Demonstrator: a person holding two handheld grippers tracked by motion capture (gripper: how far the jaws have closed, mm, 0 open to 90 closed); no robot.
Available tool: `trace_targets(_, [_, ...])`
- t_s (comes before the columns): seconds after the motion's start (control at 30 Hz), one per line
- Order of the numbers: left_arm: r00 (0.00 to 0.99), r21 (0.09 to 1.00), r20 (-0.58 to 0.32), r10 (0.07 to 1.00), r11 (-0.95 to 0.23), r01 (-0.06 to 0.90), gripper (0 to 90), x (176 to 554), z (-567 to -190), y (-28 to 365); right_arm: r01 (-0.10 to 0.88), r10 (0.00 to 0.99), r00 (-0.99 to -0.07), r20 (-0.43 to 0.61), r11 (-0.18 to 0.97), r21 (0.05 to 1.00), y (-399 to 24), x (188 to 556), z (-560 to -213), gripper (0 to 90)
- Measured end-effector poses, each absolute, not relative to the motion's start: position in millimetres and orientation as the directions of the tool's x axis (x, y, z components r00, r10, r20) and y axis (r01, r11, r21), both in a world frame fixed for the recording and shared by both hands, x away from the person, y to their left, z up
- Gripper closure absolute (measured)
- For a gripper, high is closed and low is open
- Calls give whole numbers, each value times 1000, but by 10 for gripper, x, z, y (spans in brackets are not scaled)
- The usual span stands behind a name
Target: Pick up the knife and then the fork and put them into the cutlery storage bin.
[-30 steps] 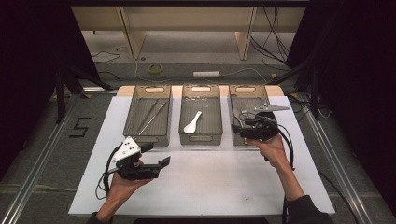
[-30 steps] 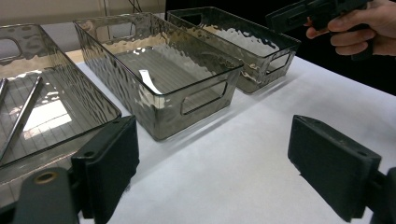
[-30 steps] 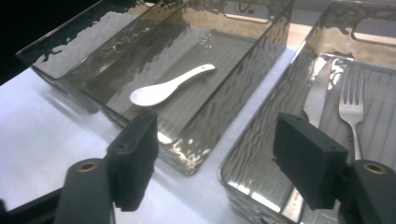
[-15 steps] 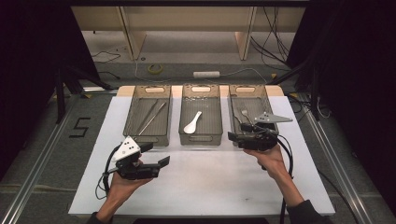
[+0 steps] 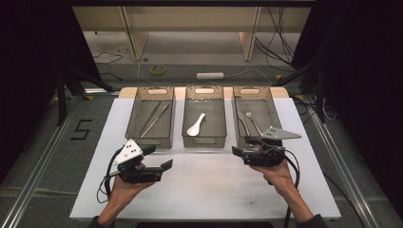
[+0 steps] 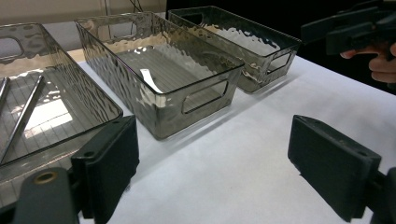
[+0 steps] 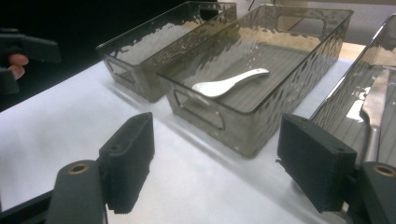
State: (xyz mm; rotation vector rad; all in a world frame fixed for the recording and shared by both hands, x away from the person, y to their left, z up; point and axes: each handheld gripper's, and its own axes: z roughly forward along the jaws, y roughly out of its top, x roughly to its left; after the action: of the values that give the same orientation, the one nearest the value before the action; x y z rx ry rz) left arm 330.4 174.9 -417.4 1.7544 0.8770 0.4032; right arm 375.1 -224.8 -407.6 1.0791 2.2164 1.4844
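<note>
While both hands hover over the white mat (image 5: 204,190), three bins line its far edge. Left bin (image 5: 150,118): two metal rods. Middle bin (image 5: 204,116): white spoon (image 5: 195,125). Right bin (image 5: 254,116): fork and knife. Left gripper (image 5: 161,158), near front-left corner: jaws wide apart, empty. Right gripper (image 5: 237,152), just before the right bin: jaws wide apart, empty.

We are looking at a table (image 5: 85,190) covered by a white sheet (image 5: 214,190), filling the lower middle of the frame. Directly on it, three clear smoky bins are standing side by side: the left bin (image 5: 138,108), the middle bin (image 5: 221,114), the right bin (image 5: 274,108).
</note>
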Motion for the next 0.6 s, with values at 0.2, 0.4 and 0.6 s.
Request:
trace_targets(0.2, [670,921,-158,725,-137,365,158,3311,-4176,1770,419,702,-691,172,195,887,-2271,3600,-4130,266])
trace_targets(0.4, [671,919,-159,724,-140,368,158,3310,-4180,1761,414,704,-685,185,168,894,-2313,3475,-4181,252])
trace_targets(0.6, [675,918,-161,720,-143,371,158,3312,-4182,1756,426,706,-682,190,172,888,-2315,3383,-4239,234])
